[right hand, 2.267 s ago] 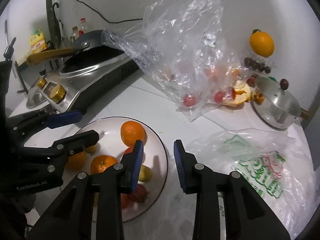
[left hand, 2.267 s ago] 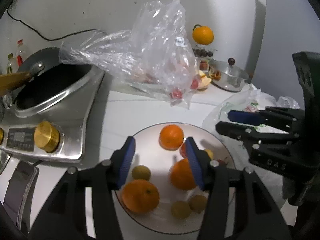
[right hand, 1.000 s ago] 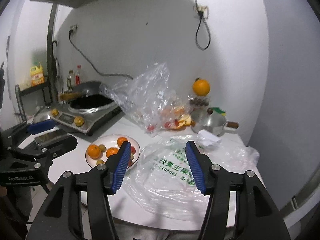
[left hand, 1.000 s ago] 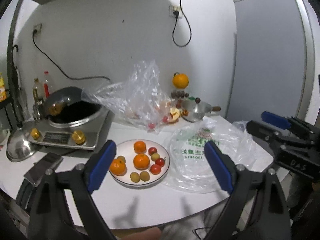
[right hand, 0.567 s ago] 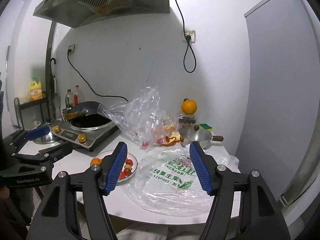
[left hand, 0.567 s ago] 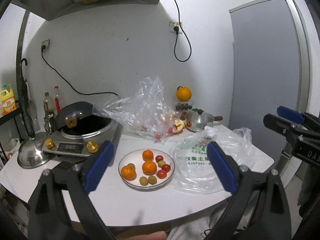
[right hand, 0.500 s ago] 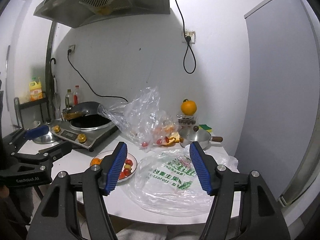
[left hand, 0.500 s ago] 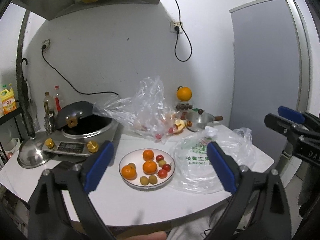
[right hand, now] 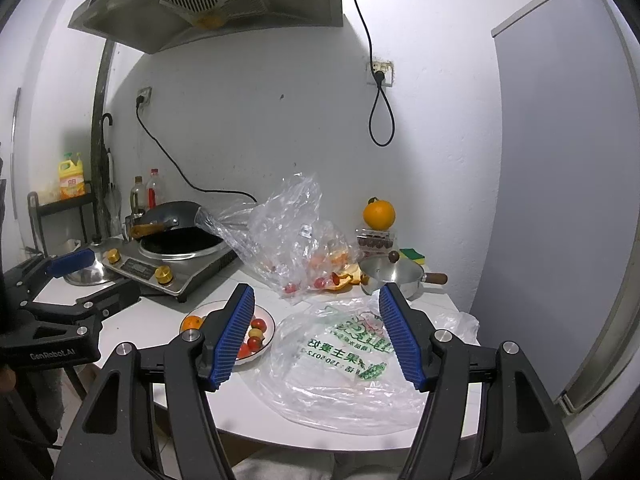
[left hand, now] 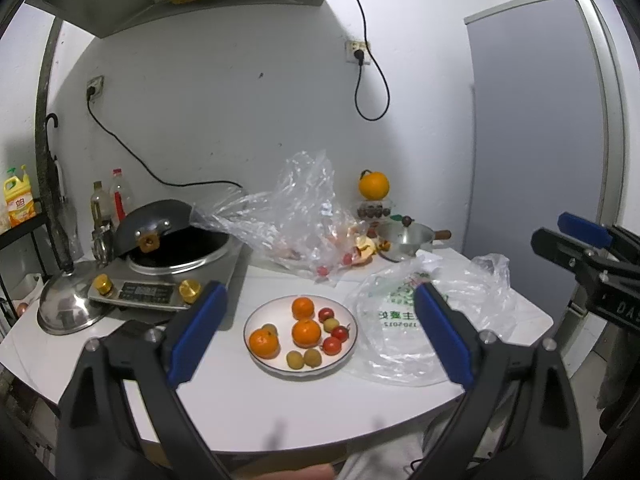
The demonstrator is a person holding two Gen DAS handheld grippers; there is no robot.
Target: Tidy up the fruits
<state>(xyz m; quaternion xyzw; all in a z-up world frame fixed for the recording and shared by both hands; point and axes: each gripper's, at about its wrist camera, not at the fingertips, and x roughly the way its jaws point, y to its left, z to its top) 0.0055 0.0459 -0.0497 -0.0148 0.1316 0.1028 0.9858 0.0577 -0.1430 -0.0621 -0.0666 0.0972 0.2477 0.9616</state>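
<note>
A white plate (left hand: 256, 356) on the white table holds three oranges (left hand: 306, 333), several red cherry tomatoes (left hand: 331, 345) and small yellow-green fruits (left hand: 312, 357). The plate also shows in the right wrist view (right hand: 269, 338), partly behind a finger. My left gripper (left hand: 320, 334) is wide open and empty, held back from the table's front edge. My right gripper (right hand: 318, 334) is open and empty, also held back, over a flat printed plastic bag (right hand: 344, 364). A crumpled clear bag (left hand: 296, 224) with a few tomatoes lies behind the plate.
An induction cooker with a black wok (left hand: 176, 248) stands at the left, a steel lid (left hand: 68, 308) beside it. A small steel pot (left hand: 406, 236), orange peel and a lone orange (left hand: 373, 186) on a box stand at the back right. The printed bag (left hand: 404, 332) lies right of the plate.
Both grippers pulled up and back from just above the plate to well off the table, and both opened wider. In the last half second almost nothing moved.
</note>
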